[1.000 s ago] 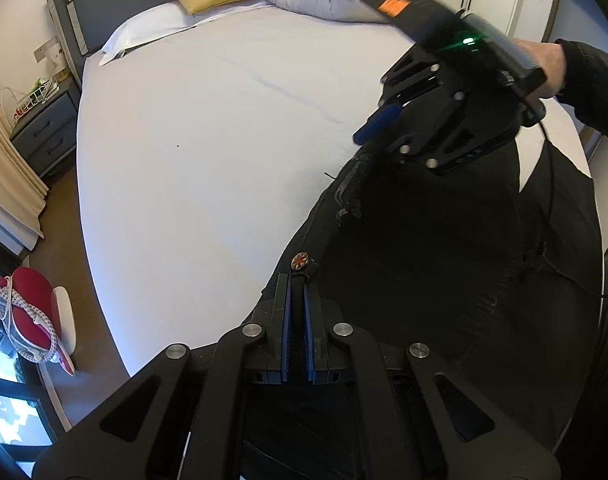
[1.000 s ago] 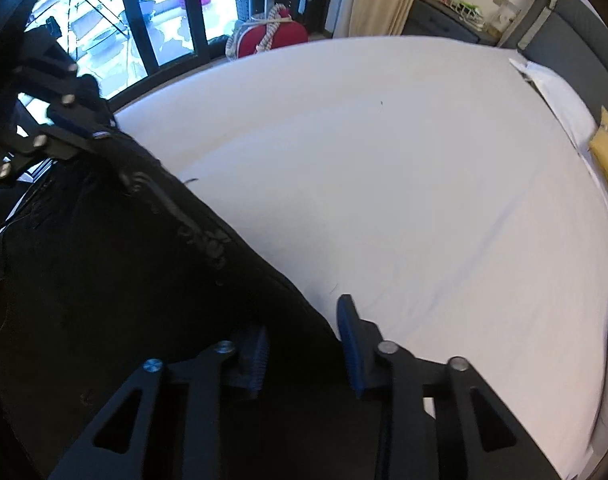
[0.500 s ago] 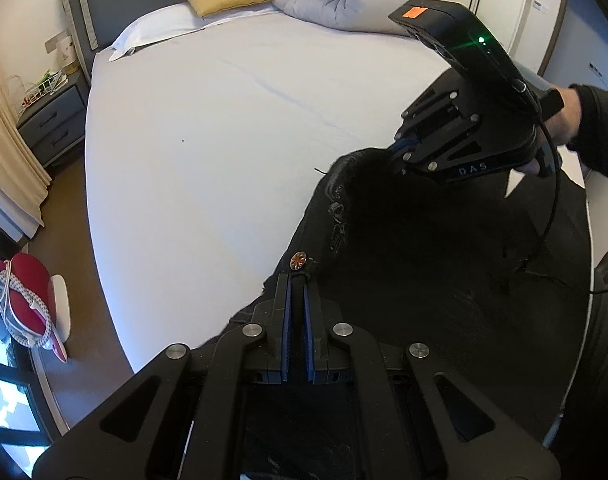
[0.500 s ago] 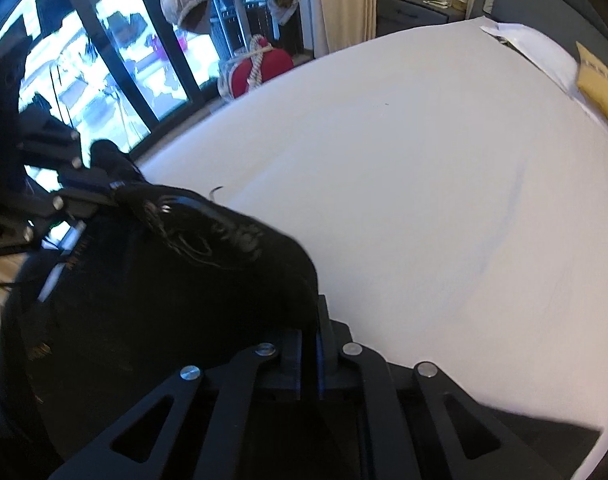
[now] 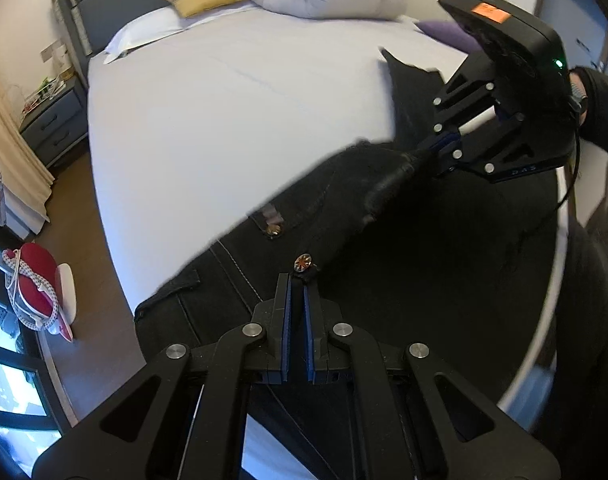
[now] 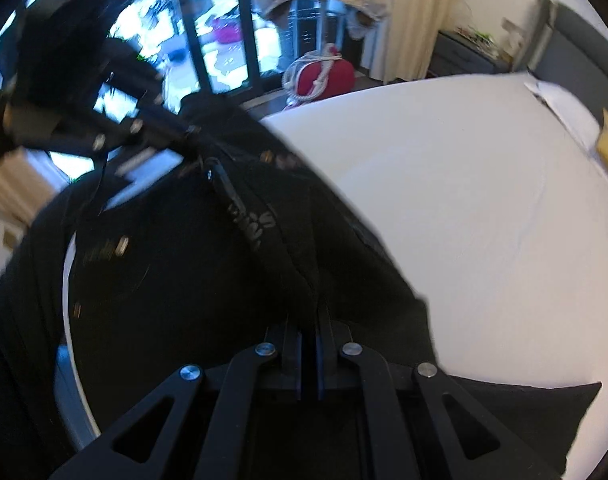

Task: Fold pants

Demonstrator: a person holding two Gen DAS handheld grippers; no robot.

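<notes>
I've got the pants (image 5: 444, 248) by the waistband in both grippers, the rest of the dark cloth draped over the near side of the bed (image 5: 223, 112). The left gripper (image 5: 297, 280) has its jaws nearly together on the band right beside the copper button (image 5: 302, 261). The right gripper (image 5: 444, 148) has just been closing, and its jaws now pinch a bunched bit of band further along — the cloth runs between them in a sagging ridge.

My read on the fabric: soft denim-like stuff with stitched seams, limp, not slippery, moderately heavy for clothing. It will sag wherever I'm not holding it, and the legs will drag on the sheet rather than slide freely. The band is the stiffest, thickest part, so that's the place to grip — thin leg cloth would likely slip out.
</notes>
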